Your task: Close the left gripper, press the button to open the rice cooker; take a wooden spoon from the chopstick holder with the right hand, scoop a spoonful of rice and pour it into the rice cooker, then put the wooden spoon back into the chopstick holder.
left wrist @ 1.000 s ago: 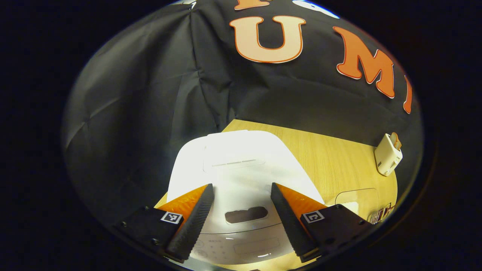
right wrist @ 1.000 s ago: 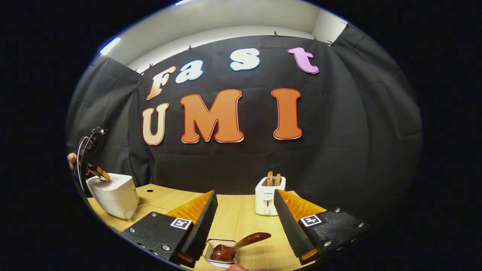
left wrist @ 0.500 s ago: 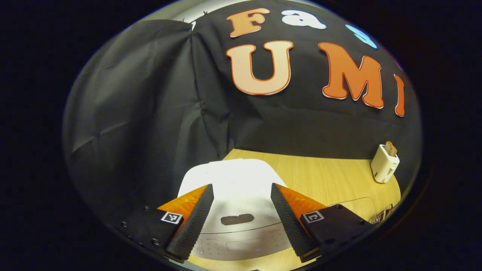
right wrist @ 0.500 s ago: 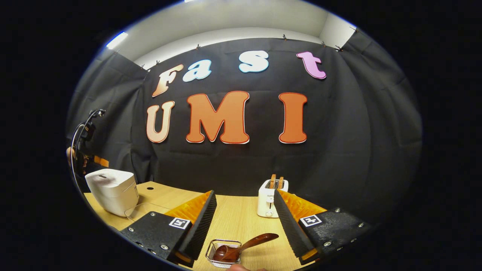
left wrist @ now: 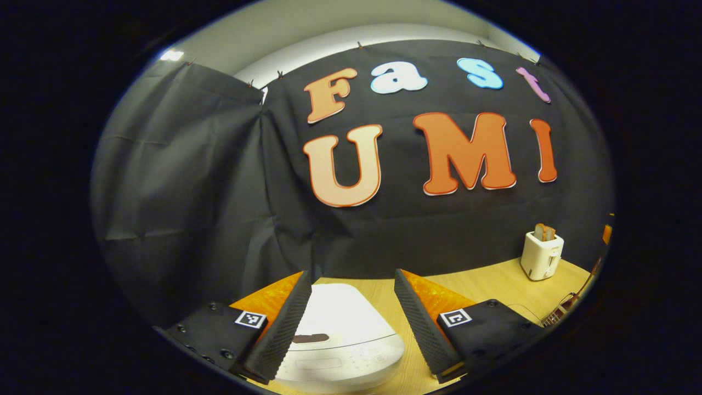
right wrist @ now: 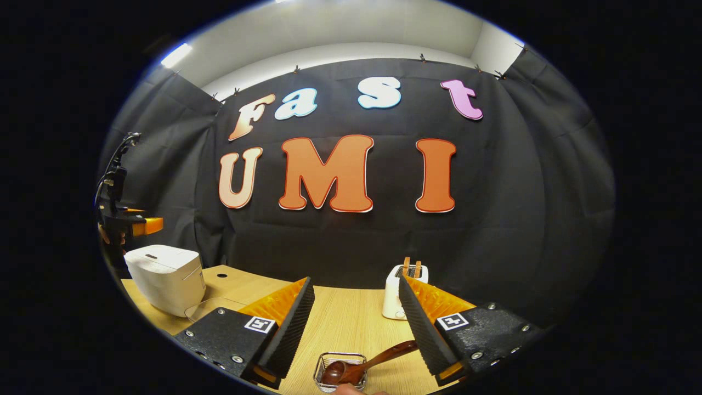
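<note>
Left gripper [left wrist: 348,321] has risen off the rice cooker [left wrist: 340,340]; labels unreadable.

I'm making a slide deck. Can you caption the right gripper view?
Open right gripper above a wooden spoon in a wire holder; closed rice cooker far left.

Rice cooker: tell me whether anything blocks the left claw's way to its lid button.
Nothing visible does. The left claw hangs open above the closed rice cooker, with only air between its fingers and the dark button recess on the lid.
</note>
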### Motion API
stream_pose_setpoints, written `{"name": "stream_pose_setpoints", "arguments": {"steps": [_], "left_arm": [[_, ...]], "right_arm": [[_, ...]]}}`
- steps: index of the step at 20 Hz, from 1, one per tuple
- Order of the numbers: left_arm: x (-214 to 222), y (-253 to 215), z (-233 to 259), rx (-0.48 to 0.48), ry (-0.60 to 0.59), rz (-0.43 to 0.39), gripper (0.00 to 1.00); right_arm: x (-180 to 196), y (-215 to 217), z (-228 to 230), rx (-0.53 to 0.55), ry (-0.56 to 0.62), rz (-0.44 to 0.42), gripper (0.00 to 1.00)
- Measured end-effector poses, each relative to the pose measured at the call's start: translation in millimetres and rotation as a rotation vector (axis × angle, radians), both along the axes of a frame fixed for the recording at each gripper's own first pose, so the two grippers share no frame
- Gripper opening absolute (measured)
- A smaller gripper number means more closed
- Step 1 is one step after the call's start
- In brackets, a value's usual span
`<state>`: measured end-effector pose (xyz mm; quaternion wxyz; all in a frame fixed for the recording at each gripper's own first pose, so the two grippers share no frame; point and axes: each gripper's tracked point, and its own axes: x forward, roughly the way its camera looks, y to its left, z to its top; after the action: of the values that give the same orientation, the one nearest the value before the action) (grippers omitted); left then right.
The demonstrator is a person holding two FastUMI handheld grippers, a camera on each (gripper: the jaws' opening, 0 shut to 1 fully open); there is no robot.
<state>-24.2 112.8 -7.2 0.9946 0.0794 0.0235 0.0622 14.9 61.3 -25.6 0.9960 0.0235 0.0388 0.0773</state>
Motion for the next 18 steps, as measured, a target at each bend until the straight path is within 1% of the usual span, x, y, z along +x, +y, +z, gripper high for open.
{"name": "stream_pose_setpoints", "arguments": {"steps": [1, 2, 3, 4, 7, 8, 9, 10, 11, 12, 13, 14, 15, 16, 17, 18], "left_arm": [[-2.1, -11.5, 0.9, -0.008, -0.028, -0.027, 0.96], [-7.8, -22.6, 1.0, -0.016, -0.049, -0.055, 0.99], [-11.8, -34.0, -4.2, -0.032, -0.064, -0.083, 0.96], [-17.2, -45.6, -6.5, -0.037, -0.082, -0.111, 0.96], [-20.6, -68.9, -15.7, -0.021, -0.128, -0.15, 0.99], [-16.7, -78.4, -22.1, -0.011, -0.135, -0.16, 0.96], [-17.5, -84.1, -25.1, -0.005, -0.136, -0.158, 0.96], [-16.3, -92.9, -28.4, -0.008, -0.138, -0.162, 0.99], [-15.0, -98.1, -31.2, -0.019, -0.132, -0.165, 0.96], [-13.1, -102.9, -33.0, -0.035, -0.13, -0.166, 0.96], [-10.9, -103.5, -35.0, -0.049, -0.127, -0.166, 0.99], [-9.9, -102.7, -35.9, -0.055, -0.126, -0.162, 0.99], [-8.7, -101.1, -35.8, -0.057, -0.127, -0.15, 0.96], [-7.9, -98.6, -35.2, -0.057, -0.132, -0.137, 1.0], [-7.2, -98.9, -36.0, -0.058, -0.134, -0.129, 1.0], [-7.0, -102.3, -36.2, -0.062, -0.141, -0.127, 0.97]], "right_arm": [[-0.5, 2.1, -0.9, 0.003, -0.003, 0.003, 0.92], [-1.0, 4.9, -0.8, 0.006, -0.006, 0.005, 0.92], [-0.6, 7.3, -1.1, 0.007, -0.01, 0.007, 0.92], [0.0, 9.6, -2.6, 0.005, -0.012, 0.008, 0.92], [-0.7, 15.2, -5.9, -0.012, -0.015, 0.01, 0.92], [-0.3, 17.4, -6.6, -0.015, -0.018, 0.014, 0.92], [0.1, 20.4, -7.2, -0.015, -0.019, 0.017, 0.92], [0.2, 23.1, -9.0, -0.015, -0.017, 0.024, 0.92], [1.1, 26.4, -9.0, -0.012, -0.016, 0.031, 0.92], [0.9, 28.9, -11.1, -0.011, -0.012, 0.038, 0.92], [1.0, 30.9, -11.8, -0.011, -0.01, 0.044, 0.92], [1.7, 31.0, -13.0, -0.013, -0.007, 0.044, 0.92], [2.0, 32.3, -13.1, -0.016, -0.007, 0.047, 0.92], [1.3, 32.9, -13.5, -0.019, -0.008, 0.048, 0.92], [1.1, 32.6, -14.0, -0.02, -0.007, 0.05, 0.92], [1.3, 34.0, -13.7, -0.022, -0.008, 0.056, 0.92]]}}
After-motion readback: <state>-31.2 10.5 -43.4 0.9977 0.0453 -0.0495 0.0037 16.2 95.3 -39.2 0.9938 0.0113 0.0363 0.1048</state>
